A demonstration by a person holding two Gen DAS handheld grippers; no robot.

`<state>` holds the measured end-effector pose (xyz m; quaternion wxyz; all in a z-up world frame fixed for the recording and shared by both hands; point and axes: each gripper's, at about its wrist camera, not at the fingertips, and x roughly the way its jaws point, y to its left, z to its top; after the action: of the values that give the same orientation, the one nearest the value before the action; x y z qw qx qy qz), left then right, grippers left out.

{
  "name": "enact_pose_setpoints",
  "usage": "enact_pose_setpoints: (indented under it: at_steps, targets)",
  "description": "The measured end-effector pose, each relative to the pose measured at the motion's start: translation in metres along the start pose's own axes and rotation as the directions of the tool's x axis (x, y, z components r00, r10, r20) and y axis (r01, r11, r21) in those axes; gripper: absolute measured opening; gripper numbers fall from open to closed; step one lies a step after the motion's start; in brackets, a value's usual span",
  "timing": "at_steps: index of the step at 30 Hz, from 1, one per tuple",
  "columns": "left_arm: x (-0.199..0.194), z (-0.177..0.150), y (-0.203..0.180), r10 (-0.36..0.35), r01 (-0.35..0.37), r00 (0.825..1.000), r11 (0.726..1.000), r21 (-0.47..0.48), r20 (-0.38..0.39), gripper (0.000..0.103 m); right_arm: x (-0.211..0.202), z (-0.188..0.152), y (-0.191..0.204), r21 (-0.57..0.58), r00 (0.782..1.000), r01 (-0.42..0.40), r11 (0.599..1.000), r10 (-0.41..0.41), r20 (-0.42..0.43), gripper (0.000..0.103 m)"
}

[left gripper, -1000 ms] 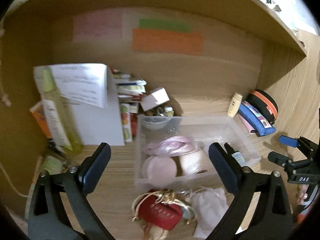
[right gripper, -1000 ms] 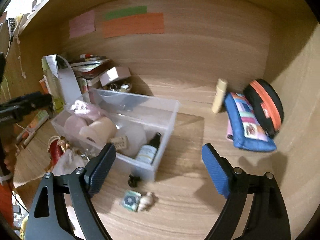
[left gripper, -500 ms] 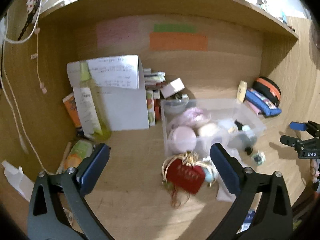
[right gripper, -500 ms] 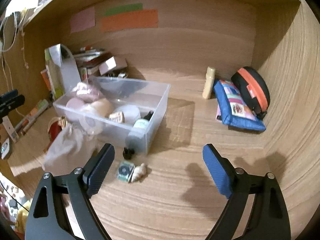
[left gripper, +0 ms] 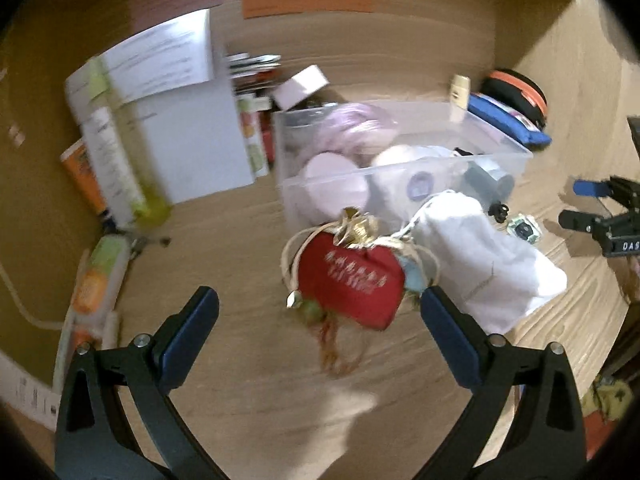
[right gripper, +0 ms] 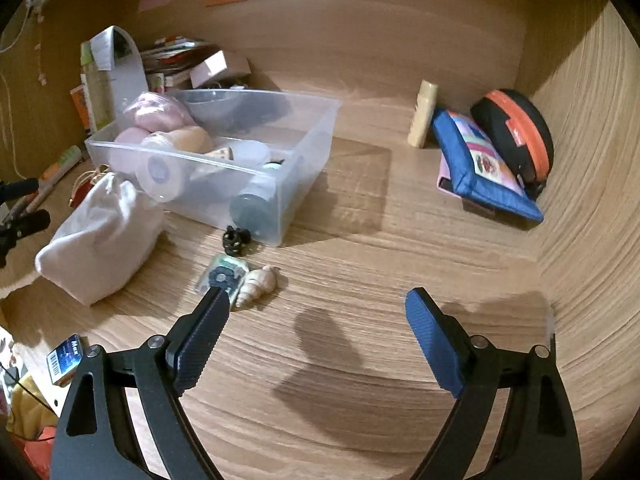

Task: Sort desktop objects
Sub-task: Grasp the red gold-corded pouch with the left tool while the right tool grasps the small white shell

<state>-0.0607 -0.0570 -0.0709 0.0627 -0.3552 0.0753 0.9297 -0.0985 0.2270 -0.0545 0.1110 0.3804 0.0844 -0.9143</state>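
Both your left gripper (left gripper: 319, 314) and right gripper (right gripper: 318, 306) stand wide apart, empty; approach stage: next, close on the red pouch (left gripper: 352, 280) squarely.

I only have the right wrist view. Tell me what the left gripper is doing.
Observer: The left gripper is open and empty, with a red pouch just ahead of its fingers.
Operator: Say what the pouch touches.
Observer: It lies on the desk in front of the bin, against the white bag.
Operator: Report anything loose on it.
Observer: A reddish tassel trails from it toward the gripper, and gold cord is tied at its neck.
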Motion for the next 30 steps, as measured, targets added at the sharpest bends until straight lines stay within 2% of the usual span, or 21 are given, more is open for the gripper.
enact_pose_setpoints:
  at_steps: [4, 9, 11, 13, 15, 19, 23, 26, 27, 28, 29, 30]
  targets:
    - [0.017, 0.01, -0.007, 0.002, 0.001, 0.999, 0.998, 0.07, -0.042, 0.102, 0.003, 0.003, -0.003, -0.009, 1.0, -0.005, 1.0, 0.005, 0.005, 0.085]
    - [0.037, 0.017, -0.012, -0.038, 0.052, 0.993, 0.99, 0.131, -0.109, 0.102, 0.017, 0.006, 0.002, -0.037, 0.997, -0.06, 0.997, 0.058, -0.054, 0.069]
    - [0.046, 0.017, -0.015, -0.015, 0.034, 0.991, 0.988, 0.147, -0.131, 0.102, 0.023, 0.007, 0.008, -0.061, 0.996, -0.064, 0.996, 0.059, -0.072, 0.069]
    - [0.052, 0.018, -0.016, 0.018, 0.004, 0.99, 0.987, 0.159, -0.139, 0.102, 0.028, 0.007, 0.013, -0.085, 0.995, -0.063, 0.994, 0.055, -0.087, 0.063]
    - [0.057, 0.019, -0.017, 0.002, 0.022, 0.989, 0.987, 0.16, -0.151, 0.102, 0.034, 0.008, 0.017, -0.096, 0.992, -0.075, 0.993, 0.065, -0.109, 0.056]
    - [0.061, 0.022, -0.021, -0.006, 0.032, 0.989, 0.984, 0.173, -0.148, 0.102, 0.041, 0.011, 0.021, -0.095, 0.988, -0.094, 0.991, 0.081, -0.132, 0.055]
    - [0.068, 0.024, -0.019, -0.031, 0.054, 0.989, 0.986, 0.16, -0.148, 0.102, 0.046, 0.014, 0.025, -0.097, 0.983, -0.125, 0.987, 0.11, -0.147, 0.04]
    - [0.068, 0.021, -0.014, -0.053, 0.073, 0.988, 0.988, 0.135, -0.148, 0.102, 0.047, 0.015, 0.025, -0.092, 0.982, -0.133, 0.987, 0.119, -0.146, 0.037]
    - [0.067, 0.021, -0.013, -0.054, 0.073, 0.988, 0.989, 0.129, -0.144, 0.098, 0.047, 0.015, 0.025, -0.09, 0.982, -0.136, 0.987, 0.123, -0.144, 0.034]
    - [0.065, 0.02, -0.011, -0.066, 0.084, 0.988, 0.989, 0.123, -0.143, 0.086, 0.048, 0.014, 0.025, -0.086, 0.981, -0.144, 0.986, 0.131, -0.144, 0.032]
    - [0.064, 0.02, -0.008, -0.078, 0.095, 0.986, 0.989, 0.113, -0.146, 0.079, 0.048, 0.015, 0.025, -0.084, 0.98, -0.152, 0.985, 0.139, -0.144, 0.027]
    - [0.065, 0.02, -0.006, -0.082, 0.098, 0.985, 0.99, 0.104, -0.15, 0.078, 0.048, 0.014, 0.026, -0.086, 0.98, -0.153, 0.984, 0.14, -0.141, 0.023]
